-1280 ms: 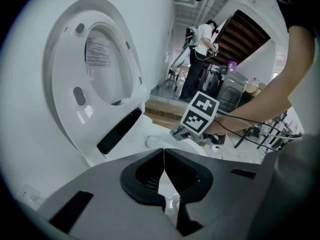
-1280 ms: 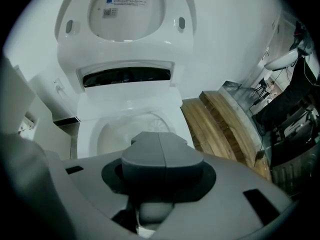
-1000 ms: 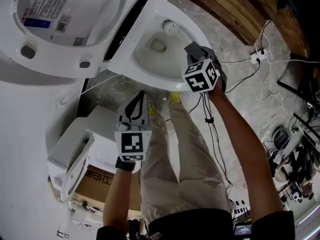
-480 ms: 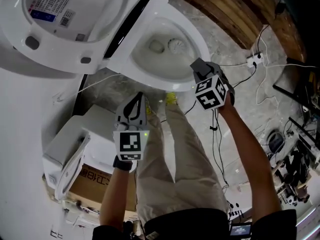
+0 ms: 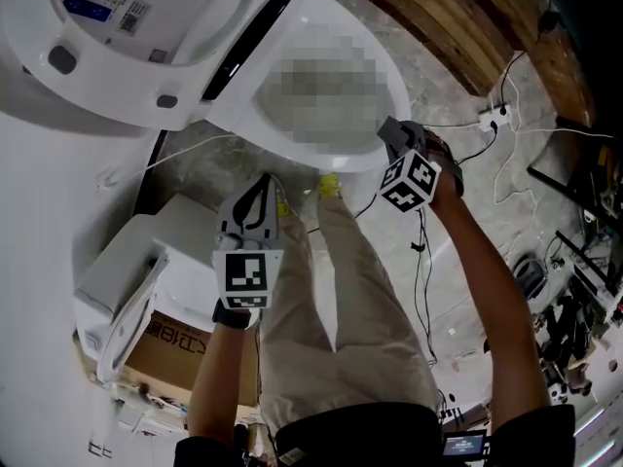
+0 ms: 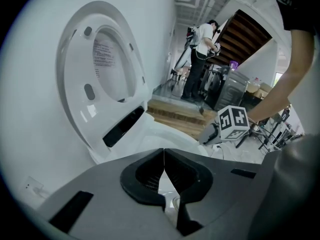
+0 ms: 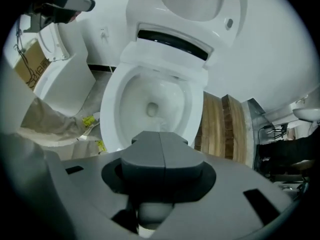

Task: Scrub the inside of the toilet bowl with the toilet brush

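The white toilet stands with lid (image 5: 146, 27) and seat raised, and a mosaic patch covers its bowl (image 5: 292, 150) in the head view. My right gripper (image 5: 391, 130) hovers at the bowl's near right rim. Its jaws are shut on the pale toilet brush handle (image 7: 152, 211), which shows just behind them. The right gripper (image 7: 160, 139) looks down into the wet bowl (image 7: 150, 104), and its jaws hide the brush head. My left gripper (image 5: 263, 183) hangs shut and holds nothing, in front of the bowl over the person's leg. The left gripper (image 6: 163, 156) faces the lid (image 6: 107, 69).
A second white toilet unit (image 5: 146, 270) sits on a cardboard box (image 5: 185, 348) at the left. Cables and a power strip (image 5: 496, 115) lie on the floor at the right. A wooden step (image 5: 458, 17) runs behind the toilet. Another person (image 6: 200, 59) stands far off.
My right gripper has drawn back from over the bowl toward its near right rim. The brush head, seen in the bowl earlier, is hidden now. The left gripper barely moved.
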